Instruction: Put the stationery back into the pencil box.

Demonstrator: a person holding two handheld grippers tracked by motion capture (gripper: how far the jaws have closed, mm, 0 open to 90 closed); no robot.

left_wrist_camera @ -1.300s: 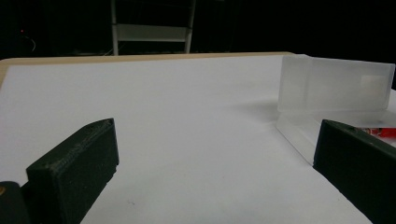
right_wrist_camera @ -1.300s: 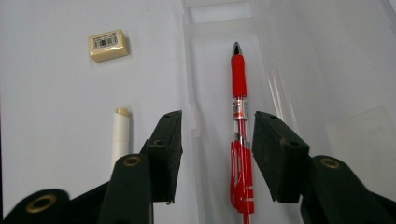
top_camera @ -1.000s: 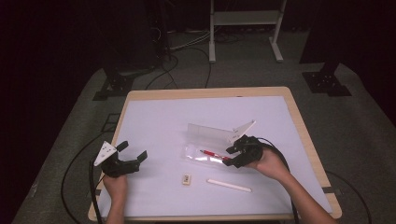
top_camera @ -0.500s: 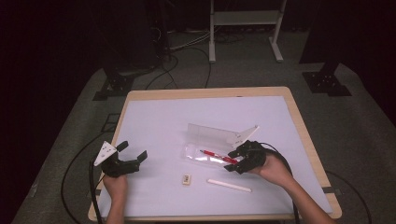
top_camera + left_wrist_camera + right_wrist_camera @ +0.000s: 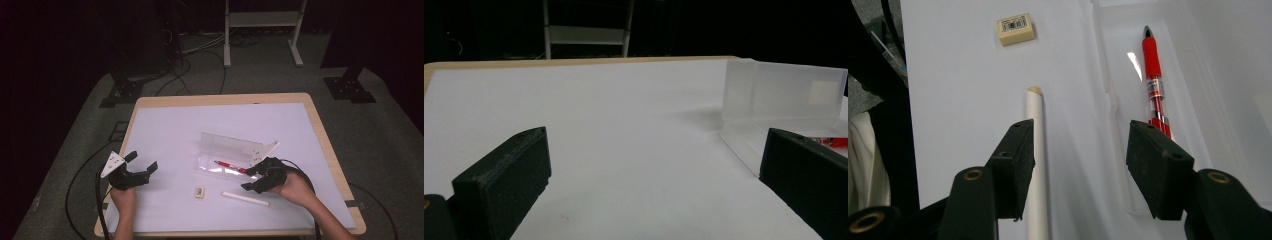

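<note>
A clear plastic case (image 5: 222,164) lies open at mid-table, its lid (image 5: 231,145) standing upright behind it. A red pen (image 5: 230,167) rests inside the case, also seen as the red pen (image 5: 1152,65) in the right gripper view. My right gripper (image 5: 251,180) hovers just off the case's near right corner, open and empty (image 5: 1080,150). A white stick (image 5: 1035,150) lies on the table below its left jaw. My left gripper (image 5: 142,161) is open and empty at the table's near left (image 5: 654,165), facing the case (image 5: 784,95).
A small cream eraser (image 5: 200,192) with a barcode label lies left of the white stick (image 5: 245,198) near the front edge. The white mat (image 5: 180,130) is bare at the back and left. Cables trail from both grippers off the table's front.
My right gripper has drawn back a little from the case toward the near edge; the red pen stays in the case. The left gripper has not moved.
</note>
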